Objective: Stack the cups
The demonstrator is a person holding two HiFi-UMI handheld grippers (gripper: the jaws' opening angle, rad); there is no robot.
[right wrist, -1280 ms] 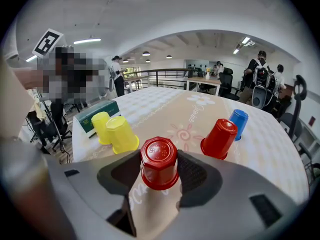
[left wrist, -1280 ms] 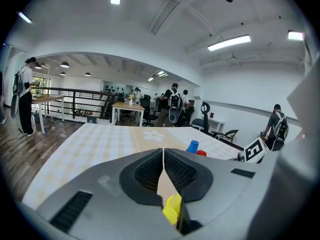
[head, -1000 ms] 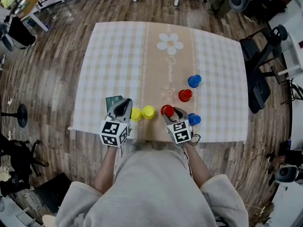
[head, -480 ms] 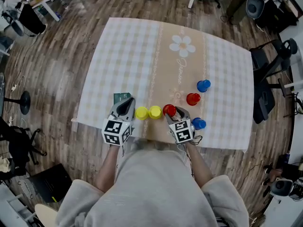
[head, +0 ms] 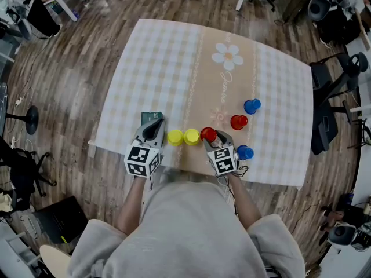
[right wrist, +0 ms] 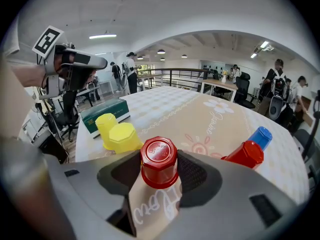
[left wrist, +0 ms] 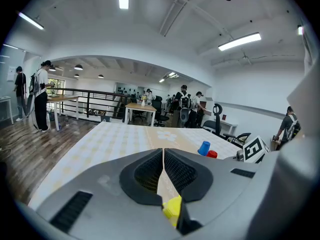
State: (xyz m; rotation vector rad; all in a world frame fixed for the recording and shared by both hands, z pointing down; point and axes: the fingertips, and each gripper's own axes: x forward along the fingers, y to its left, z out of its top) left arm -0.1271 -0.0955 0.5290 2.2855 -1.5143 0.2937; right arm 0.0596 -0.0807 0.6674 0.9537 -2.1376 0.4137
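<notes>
Six upturned cups stand on the checked tablecloth [head: 162, 68]. Near its front edge are two yellow cups [head: 175, 136] [head: 191, 136] side by side, then a red cup [head: 208, 134]. My right gripper [head: 213, 138] is shut on that red cup [right wrist: 159, 161], one pad against each side. A second red cup [head: 238, 121] and a blue cup [head: 251, 106] stand further back right; another blue cup [head: 244, 152] is just right of my right gripper. My left gripper [head: 155, 126] is shut with nothing in it, just left of the yellow cups, one of which [left wrist: 172, 209] shows below its jaws.
A dark green box [head: 152, 117] lies on the cloth just beyond my left gripper. The table's front edge [head: 174, 168] runs right under both grippers. Office chairs [head: 324, 114] stand at the right of the table, on a wooden floor.
The head camera has shifted, so the table sits a little differently in view. Grippers and cups keep their places relative to each other.
</notes>
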